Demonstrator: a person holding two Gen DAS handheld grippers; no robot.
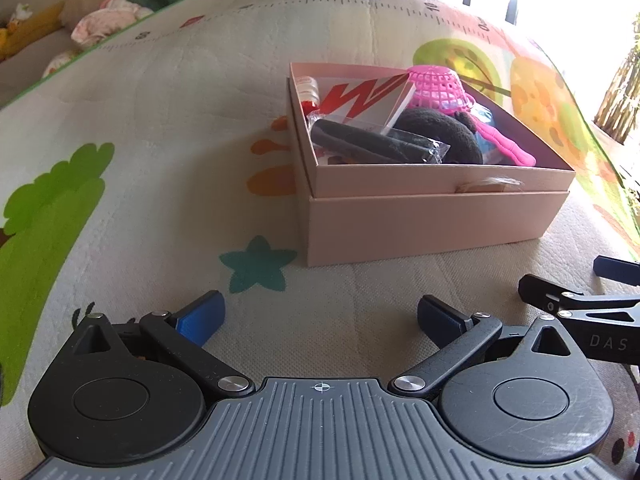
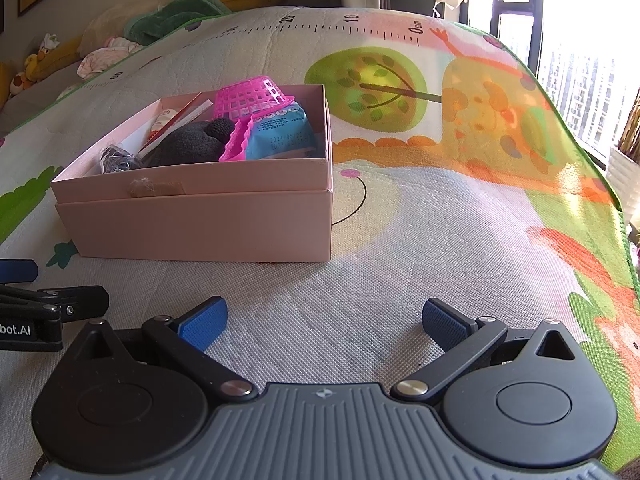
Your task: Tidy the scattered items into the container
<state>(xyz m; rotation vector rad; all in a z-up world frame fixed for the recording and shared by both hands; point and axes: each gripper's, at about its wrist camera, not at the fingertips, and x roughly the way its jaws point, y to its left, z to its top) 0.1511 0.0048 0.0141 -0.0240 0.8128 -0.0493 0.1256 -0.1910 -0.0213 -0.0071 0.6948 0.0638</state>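
A pale pink cardboard box [image 1: 432, 224] [image 2: 208, 224] stands on the printed play mat. Inside lie a pink mesh basket [image 1: 438, 86] [image 2: 250, 94], a dark plush toy [image 1: 440, 132] [image 2: 188, 142], a blue packet [image 2: 280, 132], a black item in clear wrap [image 1: 376, 142] [image 2: 116, 160], a red-and-white card [image 1: 360, 100] and a small bottle [image 1: 308, 88]. My left gripper [image 1: 320, 316] is open and holds nothing, low over the mat in front of the box. My right gripper [image 2: 324, 318] is also open with nothing between its fingers, to the right of the box's near corner.
The colourful mat [image 1: 160, 140] [image 2: 440, 220] covers the surface around the box. Cushions, cloths and soft toys [image 1: 120, 12] [image 2: 120, 36] pile up past its far edge. A bright window [image 2: 580, 40] is on the right. Each gripper shows at the edge of the other's view.
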